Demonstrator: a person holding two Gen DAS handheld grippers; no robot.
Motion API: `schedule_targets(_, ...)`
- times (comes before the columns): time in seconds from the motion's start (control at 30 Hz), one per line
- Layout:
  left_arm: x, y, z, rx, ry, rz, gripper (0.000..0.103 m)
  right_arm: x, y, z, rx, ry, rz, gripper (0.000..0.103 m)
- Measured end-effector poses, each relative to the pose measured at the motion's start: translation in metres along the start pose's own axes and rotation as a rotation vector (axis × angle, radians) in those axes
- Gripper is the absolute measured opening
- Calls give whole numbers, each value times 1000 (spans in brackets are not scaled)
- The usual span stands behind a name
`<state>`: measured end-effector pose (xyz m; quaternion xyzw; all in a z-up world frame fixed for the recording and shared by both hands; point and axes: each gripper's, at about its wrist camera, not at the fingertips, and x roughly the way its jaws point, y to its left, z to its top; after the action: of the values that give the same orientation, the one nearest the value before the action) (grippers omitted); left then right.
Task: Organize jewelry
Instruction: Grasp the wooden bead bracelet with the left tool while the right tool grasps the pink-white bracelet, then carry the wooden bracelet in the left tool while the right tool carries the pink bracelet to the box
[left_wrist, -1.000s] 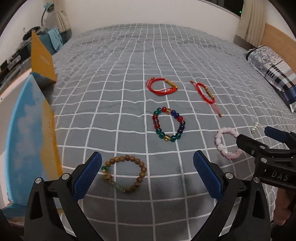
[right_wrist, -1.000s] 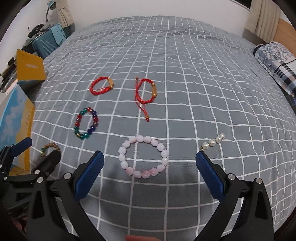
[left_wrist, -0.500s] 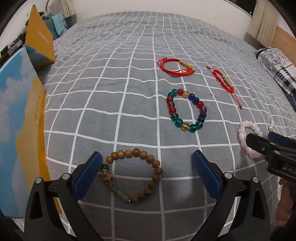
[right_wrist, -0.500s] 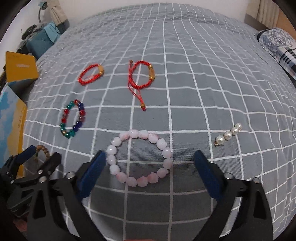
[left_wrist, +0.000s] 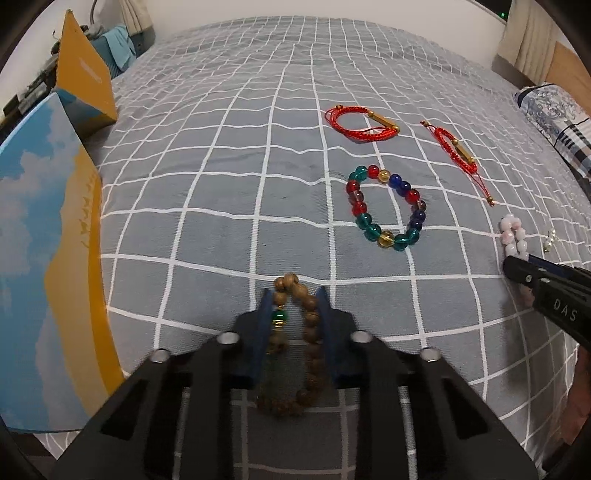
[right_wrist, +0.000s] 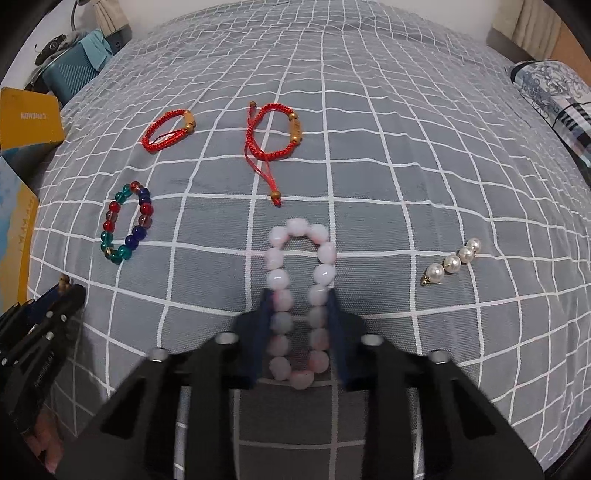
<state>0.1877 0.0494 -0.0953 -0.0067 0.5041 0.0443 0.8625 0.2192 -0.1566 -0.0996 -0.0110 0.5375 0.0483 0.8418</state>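
Note:
On the grey checked bedcover (left_wrist: 221, 166), my left gripper (left_wrist: 294, 299) points down with its jaws closing. Its blue pads squeeze a brown wooden-bead bracelet (left_wrist: 310, 314) into a narrow loop. In the right wrist view my right gripper (right_wrist: 299, 299) does the same: its jaws are closing and press on a pink bead bracelet (right_wrist: 277, 277). A multicoloured glass-bead bracelet (left_wrist: 384, 236) and two red cord bracelets (left_wrist: 382, 120) (left_wrist: 463, 151) lie beyond. A short pearl string (right_wrist: 452, 262) lies to the right of the pink bracelet.
A blue-and-yellow box (left_wrist: 48, 240) stands at the left edge of the bed, with a yellow box (left_wrist: 83, 74) behind it. A patterned pillow (left_wrist: 554, 122) lies far right. The other gripper's black tip (left_wrist: 517, 267) shows at the right in the left wrist view.
Both grippers came down onto the bed, and their wide-open jaws closed in. The wooden bracelet and the pink bracelet are now pinched into narrow loops.

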Motion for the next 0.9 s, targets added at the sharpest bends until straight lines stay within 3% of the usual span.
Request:
schedule_targets(0.07,-1,0,-1,9,7,-3,7,-2,-1,0,5,-11,2,20)
schedule_targets(0.57,-24,7,1,-22,-49,-64,7,-22,1,-3,6,-96,6,20)
schedule_targets(0.9,-53,5,4,-20,-165,-96,7,-43,2,-4,10,-208,2,20)
